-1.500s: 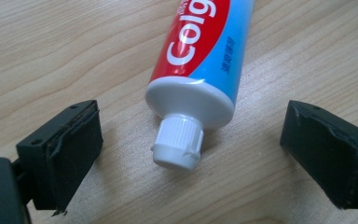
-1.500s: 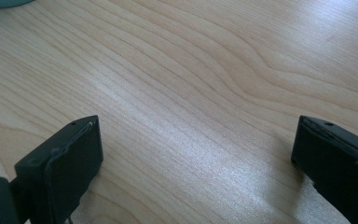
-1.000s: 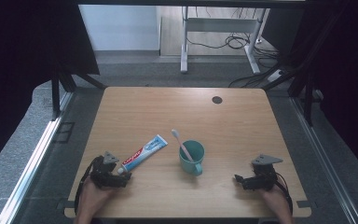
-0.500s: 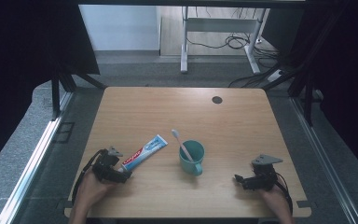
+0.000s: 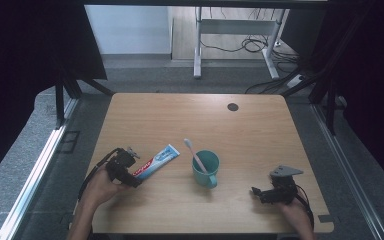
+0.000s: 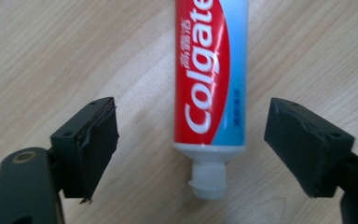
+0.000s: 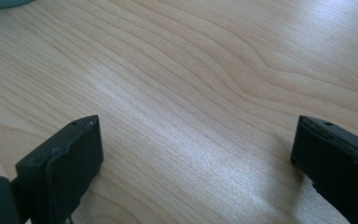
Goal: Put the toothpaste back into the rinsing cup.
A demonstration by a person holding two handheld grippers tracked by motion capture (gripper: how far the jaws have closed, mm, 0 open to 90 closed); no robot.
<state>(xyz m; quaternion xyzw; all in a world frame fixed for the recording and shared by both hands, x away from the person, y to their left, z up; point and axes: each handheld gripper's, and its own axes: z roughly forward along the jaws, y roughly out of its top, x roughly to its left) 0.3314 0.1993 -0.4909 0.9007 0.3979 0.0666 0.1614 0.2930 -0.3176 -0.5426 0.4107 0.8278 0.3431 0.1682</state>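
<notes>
A red, white and blue toothpaste tube (image 5: 156, 161) lies flat on the wooden table (image 5: 260, 135), its white cap toward the person. My left gripper (image 5: 132, 172) is at the cap end. In the left gripper view the tube (image 6: 209, 84) lies between the jaws with a gap on each side. The left gripper (image 6: 191, 112) is open, and its jaws have just been closing around the tube without touching it. A teal cup (image 5: 206, 169) with a pink toothbrush (image 5: 194, 154) leaning in it stands mid-table. My right gripper (image 5: 260, 192) rests open at the front right, over bare wood (image 7: 193, 135).
A dark round grommet (image 5: 233, 106) sits near the table's far edge. The cup's rim (image 7: 0, 2) shows at the top left of the right gripper view. Beyond the table are a desk frame and cables (image 5: 240, 45) on the floor.
My left gripper has moved away from the person and slightly right, up to the tube's cap end. The tube, the cup and the right gripper have stayed put.
</notes>
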